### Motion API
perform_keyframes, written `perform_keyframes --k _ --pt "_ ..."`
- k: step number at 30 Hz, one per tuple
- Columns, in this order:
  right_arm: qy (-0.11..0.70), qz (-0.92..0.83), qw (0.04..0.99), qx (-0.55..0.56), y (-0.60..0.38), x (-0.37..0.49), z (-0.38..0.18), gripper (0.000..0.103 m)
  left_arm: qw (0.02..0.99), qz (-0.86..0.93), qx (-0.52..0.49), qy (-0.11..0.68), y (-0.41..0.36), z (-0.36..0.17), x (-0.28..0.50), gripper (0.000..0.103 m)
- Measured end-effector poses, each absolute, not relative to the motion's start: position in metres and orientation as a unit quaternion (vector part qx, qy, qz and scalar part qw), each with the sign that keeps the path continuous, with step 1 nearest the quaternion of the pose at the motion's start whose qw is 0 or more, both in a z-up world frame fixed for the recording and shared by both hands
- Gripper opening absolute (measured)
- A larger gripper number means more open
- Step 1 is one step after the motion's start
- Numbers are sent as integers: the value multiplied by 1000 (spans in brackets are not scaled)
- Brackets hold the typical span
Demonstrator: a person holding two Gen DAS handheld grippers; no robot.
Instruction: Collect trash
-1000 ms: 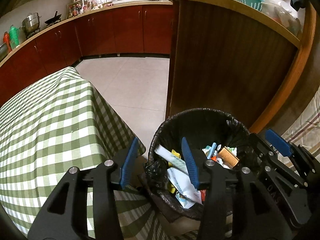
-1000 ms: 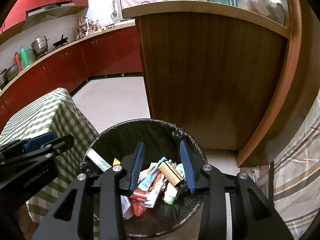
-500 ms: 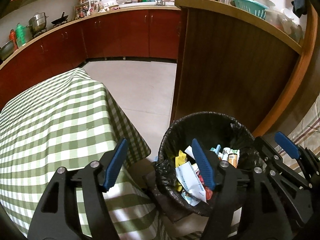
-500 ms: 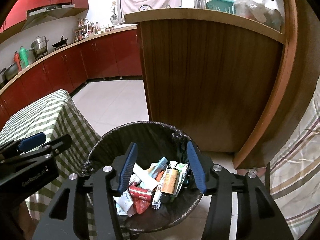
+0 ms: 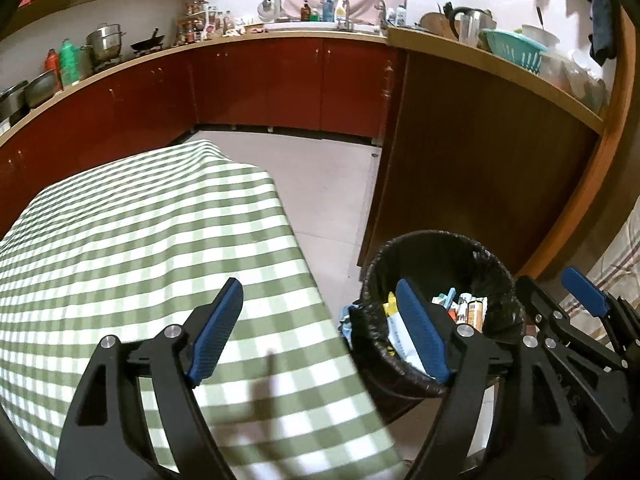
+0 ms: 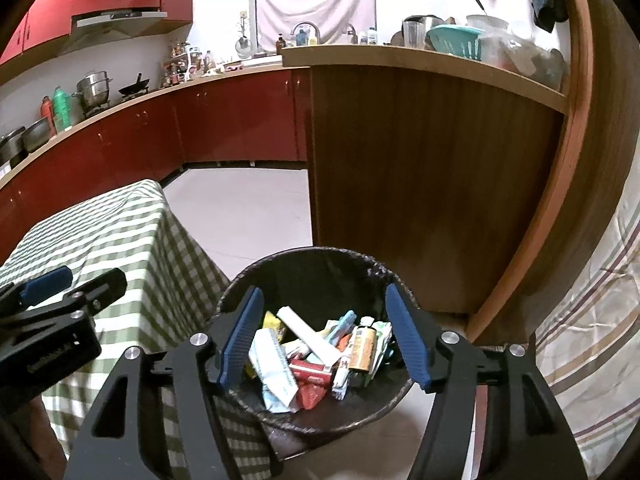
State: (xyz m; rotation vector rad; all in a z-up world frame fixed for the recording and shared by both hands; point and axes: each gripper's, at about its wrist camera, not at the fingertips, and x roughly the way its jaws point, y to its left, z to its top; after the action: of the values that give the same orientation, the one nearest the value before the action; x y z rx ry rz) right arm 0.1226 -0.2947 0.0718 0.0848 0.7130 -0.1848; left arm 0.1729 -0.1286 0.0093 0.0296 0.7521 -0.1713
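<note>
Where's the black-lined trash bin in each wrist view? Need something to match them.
Left wrist: trash bin sits lower right, on the floor beside the checkered table, partly behind the left claw's right finger.
Right wrist: trash bin sits bottom centre, its trash framed between the right claw's fingers.
Shared landmark: the green checkered tablecloth, left of the bin in both.

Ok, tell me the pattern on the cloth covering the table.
Green-and-white checked tablecloth, clearest in the left wrist view.
</note>
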Motion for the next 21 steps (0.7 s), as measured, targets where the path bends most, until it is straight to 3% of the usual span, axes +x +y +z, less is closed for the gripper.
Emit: perform_keyframes --k 21 --pt "315 -57 947 0 -232 75 106 66 941 -27 -5 337 -43 40 104 85"
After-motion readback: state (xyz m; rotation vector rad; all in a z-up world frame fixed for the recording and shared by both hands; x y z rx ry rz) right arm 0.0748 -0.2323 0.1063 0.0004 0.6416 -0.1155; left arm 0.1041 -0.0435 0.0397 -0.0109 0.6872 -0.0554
